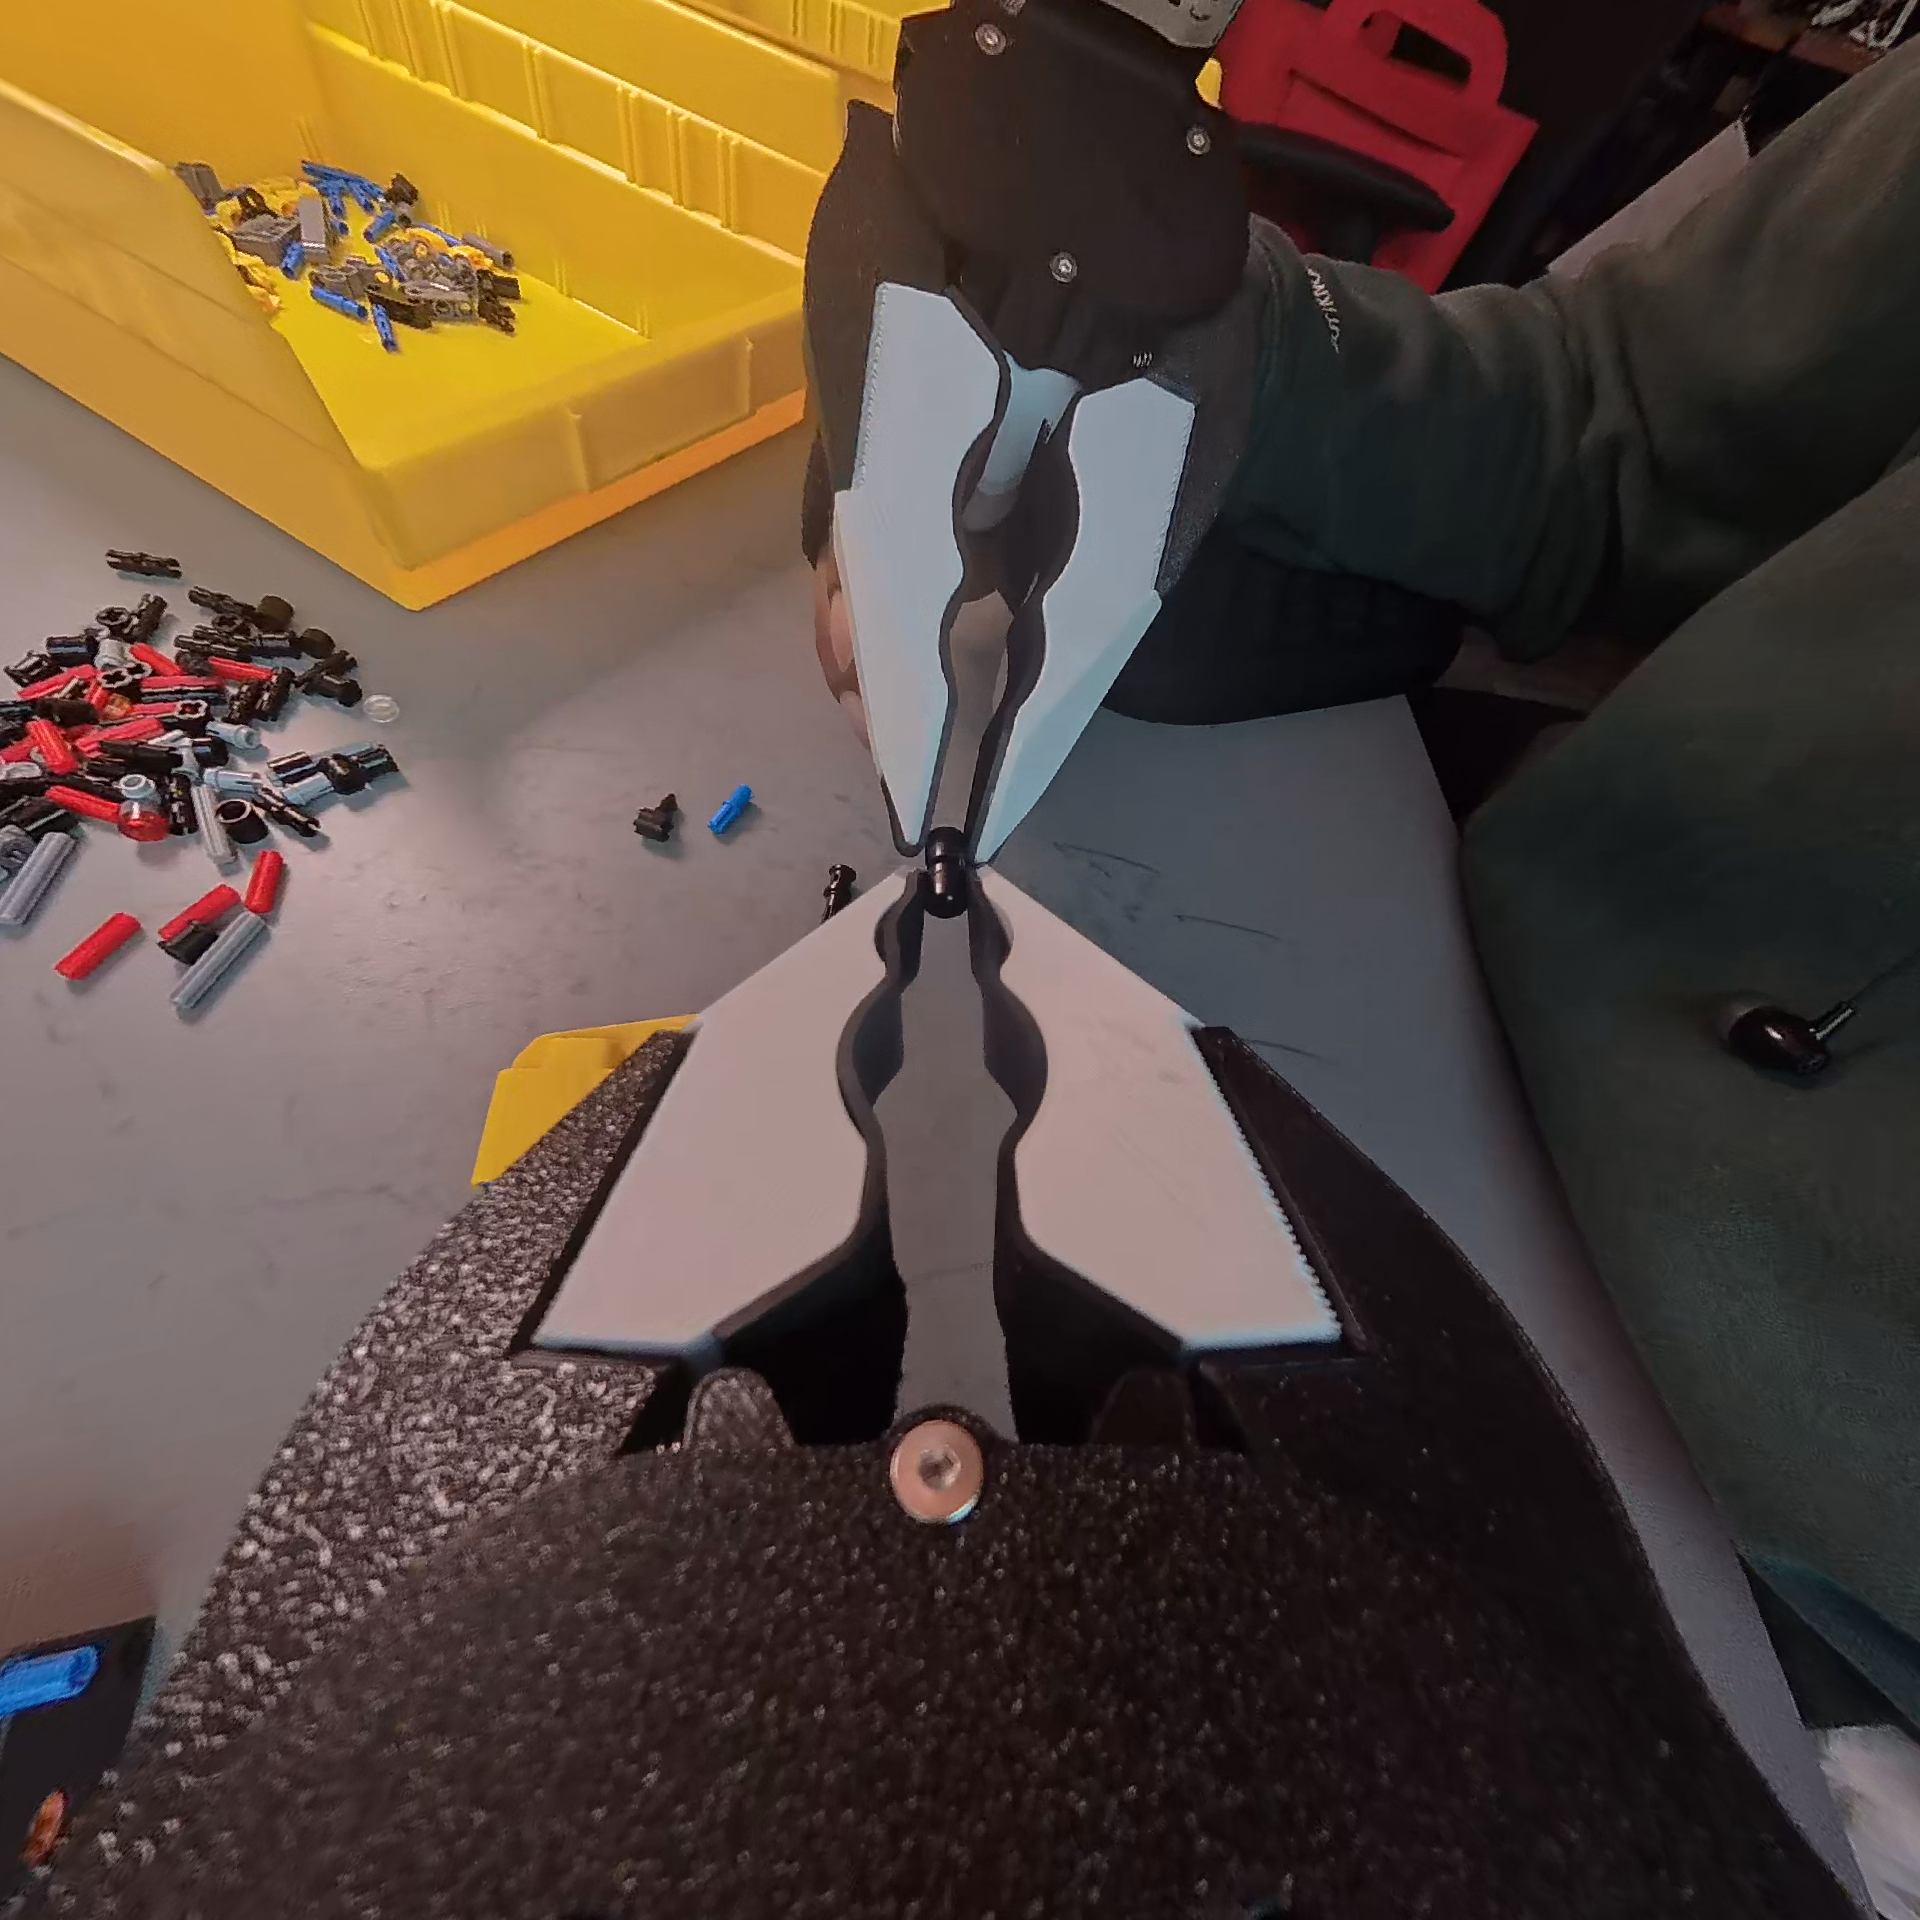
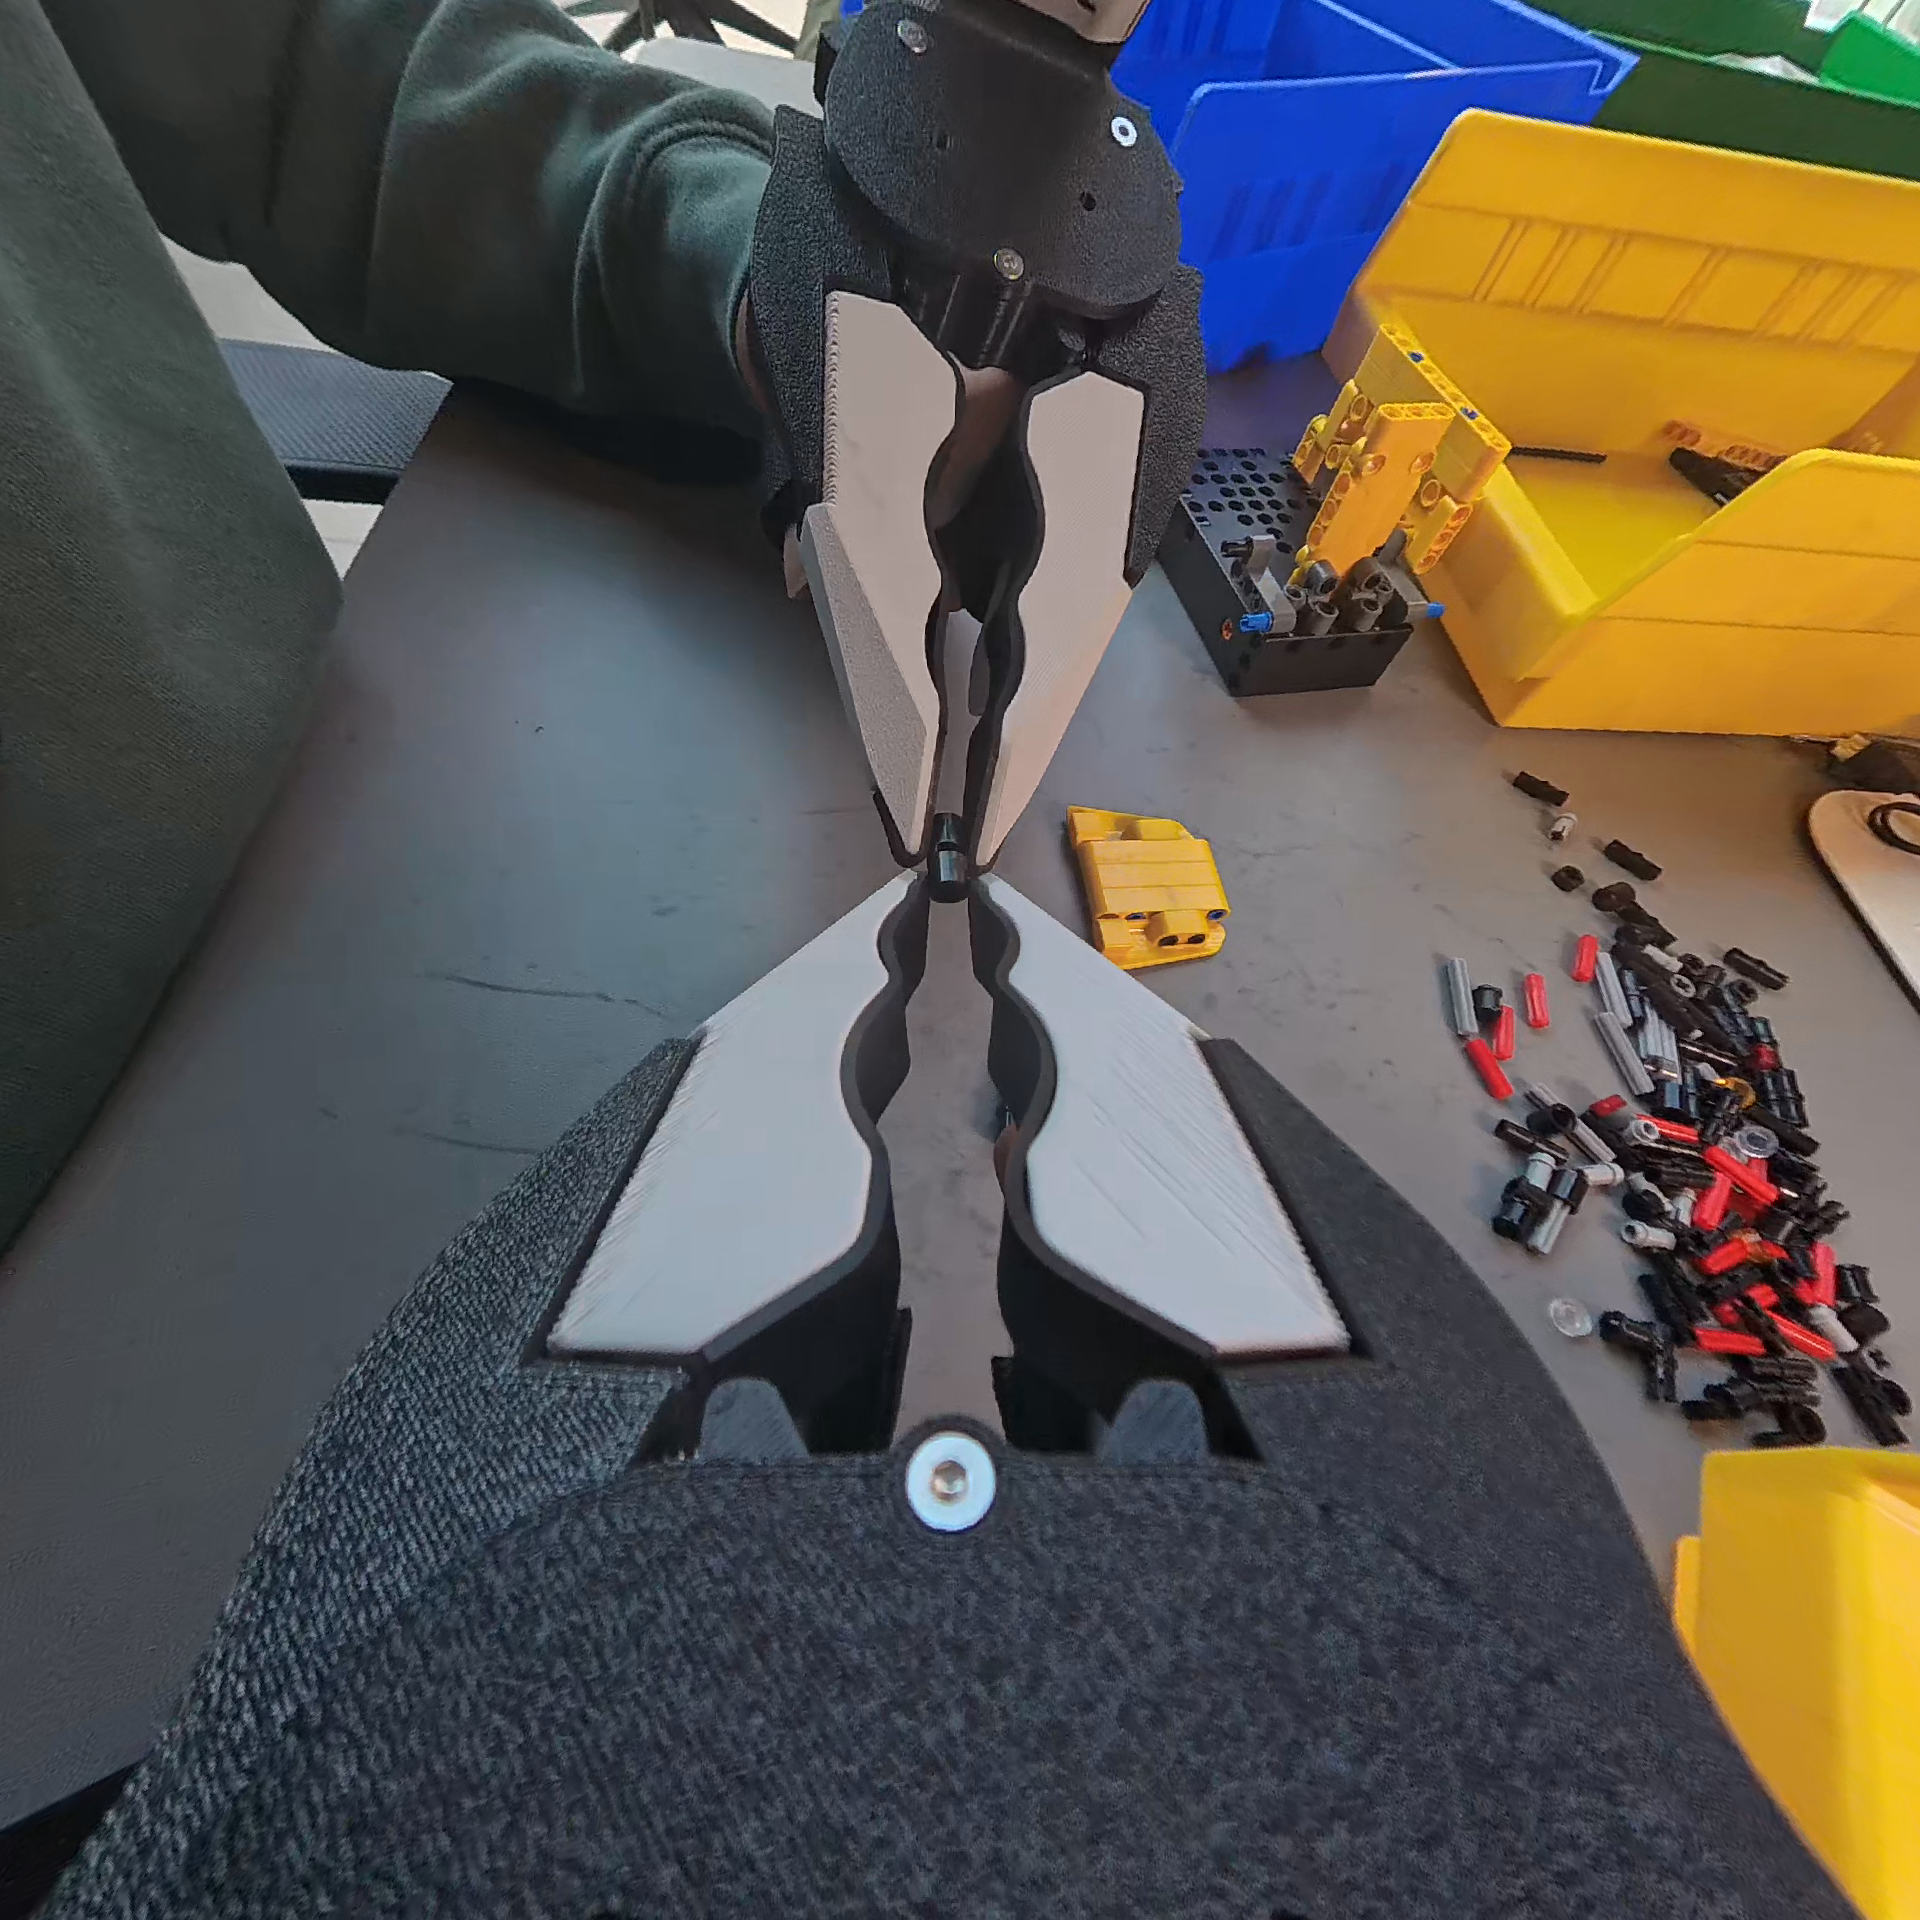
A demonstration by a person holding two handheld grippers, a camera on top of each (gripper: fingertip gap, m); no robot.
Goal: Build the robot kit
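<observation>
A grey table [image 1: 520,987] carries yellow bins [image 1: 499,343] at the far left in the left wrist view; the nearest one holds a small heap of blue, grey and black pieces. In the right wrist view a yellow bin [image 2: 1662,468] and a blue bin [image 2: 1351,156] stand at the far right, with a black perforated block [image 2: 1288,582] bearing a yellow assembly beside them and a yellow panel piece [image 2: 1148,899] lying flat nearer in. A loose pile of red, black and grey pins [image 1: 135,738] is spread on the table at the left of the left wrist view

The left gripper [image 1: 943,883] and the right gripper [image 2: 948,883] meet tip to tip above the table, each nearly pressed together and pinching an end of one small black pin [image 1: 945,873]. That pin looks light, stiff and smooth, so it could well slip or twist; its narrow ends seem the only places to hold it. A blue pin [image 1: 729,808] and a black one [image 1: 657,821] lie just left of the tips
</observation>
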